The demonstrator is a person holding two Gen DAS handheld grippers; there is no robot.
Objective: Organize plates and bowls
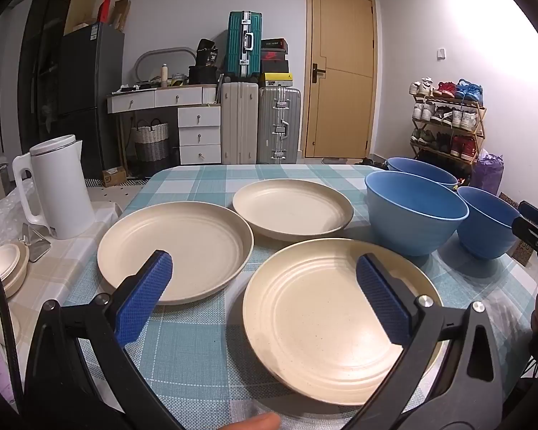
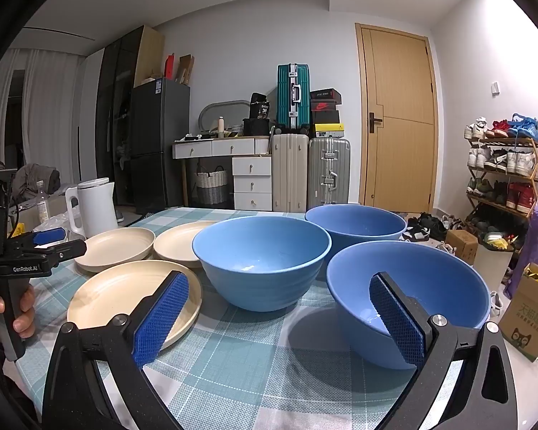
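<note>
While spread on the checked counter (image 1: 197, 351): three cream plates (image 1: 335, 317) at left, three blue bowls (image 2: 409, 297) at right, all lying apart, none stacked. Left gripper (image 1: 263, 288) hovering near the nearest plate, fingers (image 1: 145, 295) spread wide, empty. Right gripper (image 2: 278, 319) before the nearest bowl, fingers likewise wide apart, holding nothing. White kettle (image 1: 59, 186) far left.

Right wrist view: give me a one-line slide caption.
Open right gripper hovers above a checked tablecloth, facing three blue bowls and three cream plates.
</note>
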